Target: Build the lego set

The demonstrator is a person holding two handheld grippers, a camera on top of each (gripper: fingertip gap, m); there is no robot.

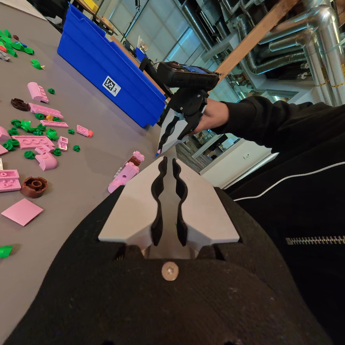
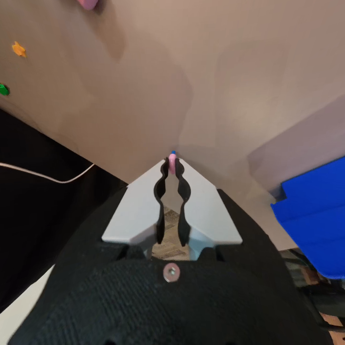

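Our right gripper (image 2: 172, 164) pinches a tiny round pink plastic piece with a blue tip (image 2: 172, 162) above the grey table (image 2: 205, 74). Our left gripper (image 1: 169, 160), slightly parted, holds nothing. We judge a fitting step in hand: next, bring it to the part-built pink and brown brick assembly (image 1: 127, 172), near left. The far blue plastic bin (image 1: 104, 63) bears a square-coded white sticker (image 1: 111, 86), which we leave unread.
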